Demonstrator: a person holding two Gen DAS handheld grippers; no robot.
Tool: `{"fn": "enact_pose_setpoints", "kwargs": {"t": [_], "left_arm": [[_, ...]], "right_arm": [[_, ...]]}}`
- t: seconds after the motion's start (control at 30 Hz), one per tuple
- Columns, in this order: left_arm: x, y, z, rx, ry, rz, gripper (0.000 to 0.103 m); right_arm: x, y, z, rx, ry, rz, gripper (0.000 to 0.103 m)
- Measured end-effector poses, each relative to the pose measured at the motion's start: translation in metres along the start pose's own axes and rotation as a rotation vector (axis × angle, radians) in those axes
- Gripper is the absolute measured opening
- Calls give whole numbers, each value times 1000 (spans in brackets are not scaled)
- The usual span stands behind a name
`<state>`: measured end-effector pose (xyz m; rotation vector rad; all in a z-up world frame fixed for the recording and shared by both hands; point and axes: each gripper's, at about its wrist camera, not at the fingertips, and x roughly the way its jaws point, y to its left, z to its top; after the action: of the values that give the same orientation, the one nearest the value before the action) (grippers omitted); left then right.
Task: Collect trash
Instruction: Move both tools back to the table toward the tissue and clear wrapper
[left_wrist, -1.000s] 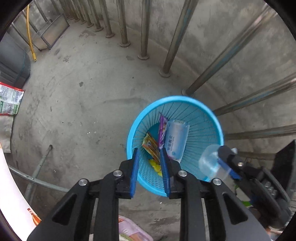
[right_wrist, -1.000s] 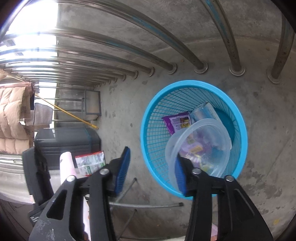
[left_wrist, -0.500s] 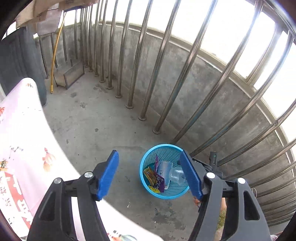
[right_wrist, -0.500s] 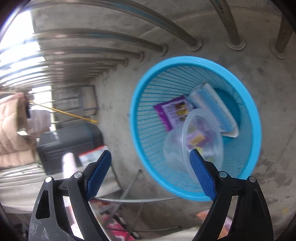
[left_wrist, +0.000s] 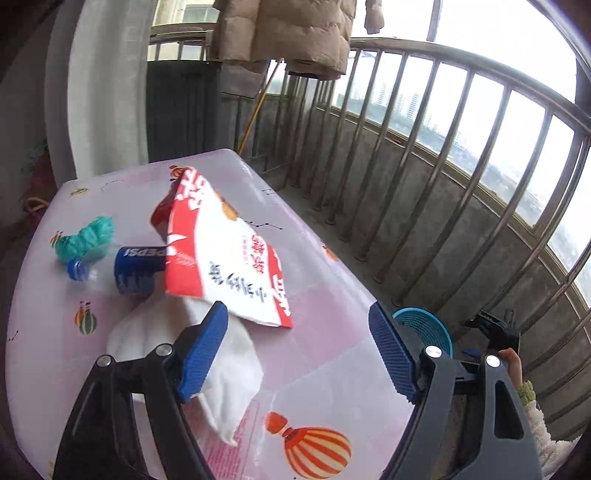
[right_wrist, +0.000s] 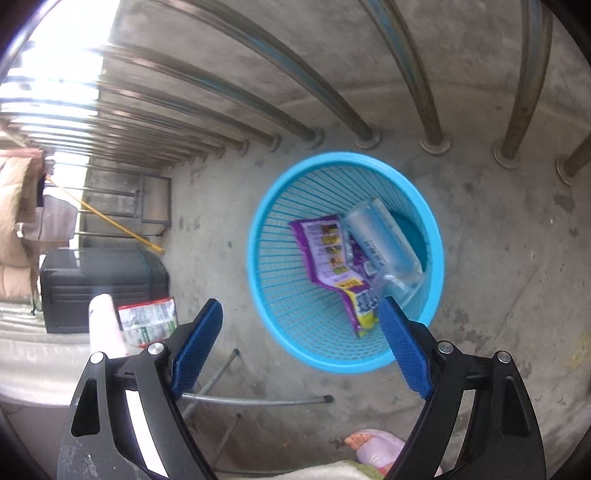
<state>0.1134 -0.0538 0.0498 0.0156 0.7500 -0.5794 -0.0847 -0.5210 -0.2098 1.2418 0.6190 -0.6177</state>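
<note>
My left gripper (left_wrist: 297, 349) is open and empty above a pink table (left_wrist: 325, 280). On the table lie a red and white snack bag (left_wrist: 221, 254), a white tissue (left_wrist: 229, 369), a Pepsi bottle (left_wrist: 125, 271) and a crumpled green wrapper (left_wrist: 86, 236). My right gripper (right_wrist: 299, 350) is open and empty above the blue trash basket (right_wrist: 269, 295) on the concrete floor. The basket holds a purple wrapper (right_wrist: 332, 266) and a clear plastic cup (right_wrist: 384, 247). The basket also shows past the table's edge in the left wrist view (left_wrist: 424, 326).
Steel balcony railing (left_wrist: 461, 166) runs behind the basket. A dark case (right_wrist: 99, 288) and a printed bag (right_wrist: 147, 321) sit on the floor at left. Thin metal table legs (right_wrist: 255, 400) lie below the right gripper. A foot in a pink slipper (right_wrist: 373, 448) is near the bottom.
My left gripper swung up from the basket to the table and opened. My right gripper opened and the clear cup dropped into the basket.
</note>
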Motion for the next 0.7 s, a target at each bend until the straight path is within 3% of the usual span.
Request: {"fn": "enact_pose_setpoints", "kwargs": {"t": [0.17, 0.33, 0.5, 0.63, 0.7], "left_arm": [[-43, 65, -30, -148, -53, 95, 77], [-64, 96, -51, -250, -74, 124, 77], [-74, 106, -72, -267, -88, 72, 76], [-69, 110, -88, -284, -66, 41, 76], [-64, 113, -96, -309, -49, 8, 66]], "right_arm": [[-44, 87, -34, -236, -54, 138, 82], [-63, 179, -87, -499, 16, 313, 82], [-52, 232, -161, -712, 224, 409, 77], [-30, 246, -223, -801, 418, 397, 63], [-16, 249, -252, -824, 520, 378, 55]]}}
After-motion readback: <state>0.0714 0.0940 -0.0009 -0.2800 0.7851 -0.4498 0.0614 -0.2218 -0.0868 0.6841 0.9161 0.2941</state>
